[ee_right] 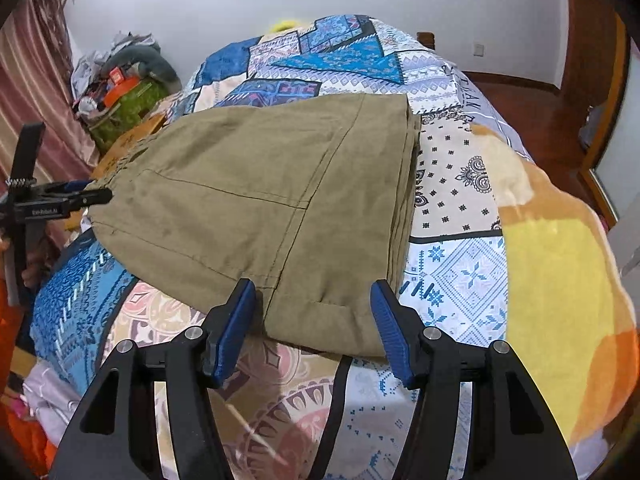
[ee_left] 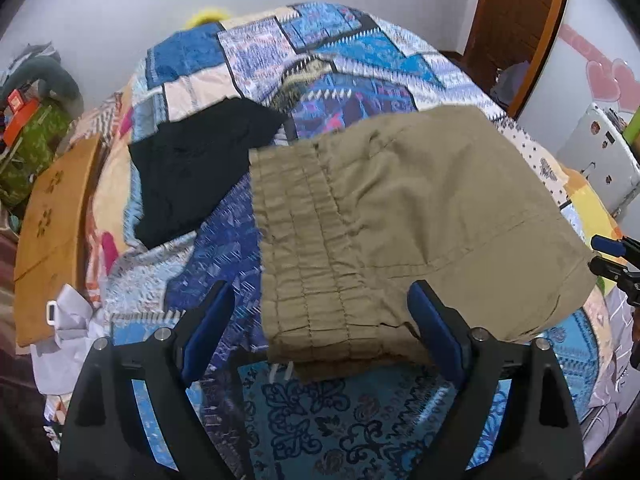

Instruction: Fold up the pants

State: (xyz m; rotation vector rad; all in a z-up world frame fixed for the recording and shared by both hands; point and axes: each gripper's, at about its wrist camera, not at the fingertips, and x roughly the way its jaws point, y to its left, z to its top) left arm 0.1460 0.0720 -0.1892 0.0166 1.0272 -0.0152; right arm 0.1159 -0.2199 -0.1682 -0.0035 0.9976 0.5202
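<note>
The khaki pants lie folded into a compact stack on the patterned quilt, elastic waistband at the left in the left wrist view. My left gripper is open, its blue pads either side of the waistband's near corner, holding nothing. In the right wrist view the pants show their seamed leg side with stacked folded edges on the right. My right gripper is open at the stack's near edge, empty. The left gripper's tips show at the pants' left end.
A black garment lies on the quilt left of the pants. A wooden board runs along the bed's left side. Clutter and a green bag sit by the wall. White cloth hangs at the bed's near-left edge.
</note>
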